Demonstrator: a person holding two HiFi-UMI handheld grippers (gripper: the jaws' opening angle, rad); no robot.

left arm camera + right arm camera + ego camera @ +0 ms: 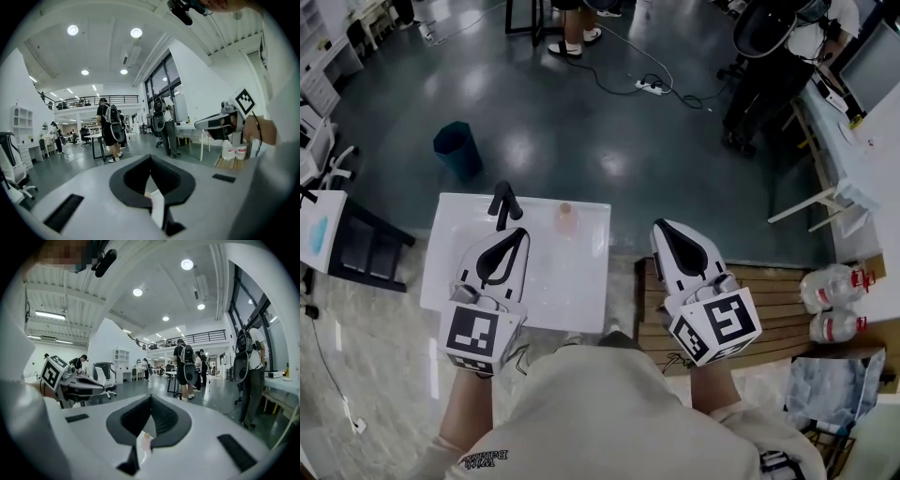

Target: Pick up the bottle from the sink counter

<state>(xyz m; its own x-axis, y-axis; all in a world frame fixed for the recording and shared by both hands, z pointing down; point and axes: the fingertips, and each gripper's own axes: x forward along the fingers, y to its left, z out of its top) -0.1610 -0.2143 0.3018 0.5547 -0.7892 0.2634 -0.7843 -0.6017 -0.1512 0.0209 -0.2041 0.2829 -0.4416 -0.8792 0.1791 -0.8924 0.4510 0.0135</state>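
Two hand-held grippers, the left gripper and the right gripper, each have jaws together on nothing. One small pink bottle stands on the white sink counter, near one black faucet.

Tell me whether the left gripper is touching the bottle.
Apart. The head view shows bare white counter between the left gripper and the bottle.

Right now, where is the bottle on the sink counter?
In the head view, the bottle stands near the far edge of the white sink counter, just right of the black faucet, between the left gripper and the right gripper.
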